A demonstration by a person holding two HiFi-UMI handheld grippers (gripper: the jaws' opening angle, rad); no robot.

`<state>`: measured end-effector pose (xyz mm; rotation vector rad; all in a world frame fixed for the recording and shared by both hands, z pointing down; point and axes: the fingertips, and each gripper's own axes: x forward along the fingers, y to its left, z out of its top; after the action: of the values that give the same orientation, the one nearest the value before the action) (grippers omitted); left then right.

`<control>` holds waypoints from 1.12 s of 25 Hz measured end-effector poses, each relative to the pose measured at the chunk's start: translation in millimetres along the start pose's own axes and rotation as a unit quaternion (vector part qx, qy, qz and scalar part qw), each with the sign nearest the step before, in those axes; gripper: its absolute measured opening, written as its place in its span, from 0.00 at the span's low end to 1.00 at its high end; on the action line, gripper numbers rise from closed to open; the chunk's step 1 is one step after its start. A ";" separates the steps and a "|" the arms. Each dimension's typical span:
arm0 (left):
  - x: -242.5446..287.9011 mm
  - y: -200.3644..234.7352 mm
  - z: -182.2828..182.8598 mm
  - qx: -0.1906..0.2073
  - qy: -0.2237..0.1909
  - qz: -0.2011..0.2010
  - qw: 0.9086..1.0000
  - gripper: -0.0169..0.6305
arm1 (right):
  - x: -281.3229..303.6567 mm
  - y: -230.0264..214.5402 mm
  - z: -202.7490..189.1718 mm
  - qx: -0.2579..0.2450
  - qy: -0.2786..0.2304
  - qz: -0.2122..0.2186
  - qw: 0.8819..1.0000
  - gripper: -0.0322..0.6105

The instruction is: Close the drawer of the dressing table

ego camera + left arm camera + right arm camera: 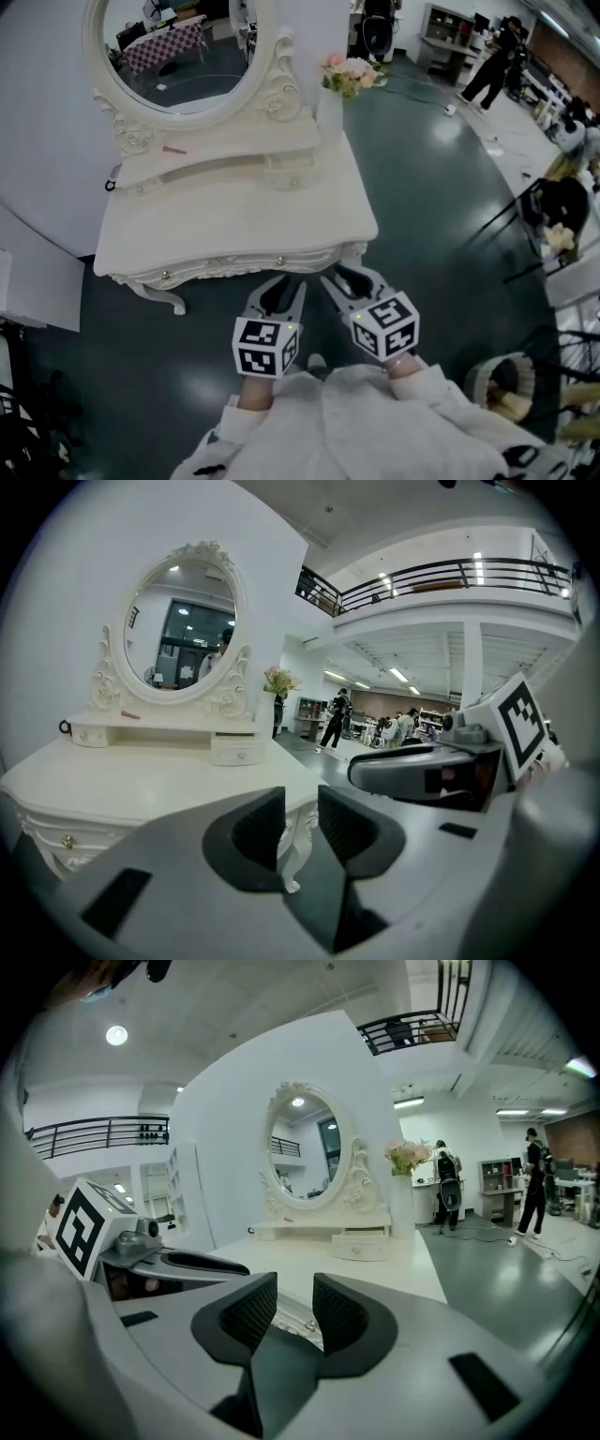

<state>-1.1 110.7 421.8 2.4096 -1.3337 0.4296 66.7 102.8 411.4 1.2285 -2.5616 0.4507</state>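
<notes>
The white dressing table (234, 220) with an oval mirror (178, 47) stands just ahead of me. A small drawer (289, 171) in its upper shelf sticks out a little; it also shows in the left gripper view (236, 750) and the right gripper view (359, 1244). The front apron carries small brass knobs (279, 261). My left gripper (279, 283) and right gripper (349, 276) hover side by side at the table's front edge, short of touching it. Each shows a narrow gap between the jaws with nothing in it, the left gripper (300, 803) and the right gripper (294, 1290) alike.
A vase of pink flowers (342, 80) stands at the table's far right corner, and a small pink item (173, 148) lies on the shelf. White wall panels stand to the left. A dark chair (553, 211) and people (489, 61) are off to the right on the dark green floor.
</notes>
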 end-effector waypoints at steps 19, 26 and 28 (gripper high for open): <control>79.8 43.5 33.2 0.000 0.023 -0.034 0.999 0.18 | 60.6 -59.3 12.1 0.029 0.017 -0.030 0.999 0.23; 125.2 92.0 60.8 0.011 0.030 -0.047 0.998 0.18 | 118.4 -81.8 44.7 0.022 0.015 -0.041 0.999 0.23; 136.5 105.0 72.4 0.018 0.030 -0.049 0.998 0.18 | 132.6 -88.9 57.1 0.020 0.012 -0.046 0.999 0.23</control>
<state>-14.6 -75.4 431.6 2.4587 -1.1869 0.4973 50.5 -65.7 421.8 1.3404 -2.4751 0.4962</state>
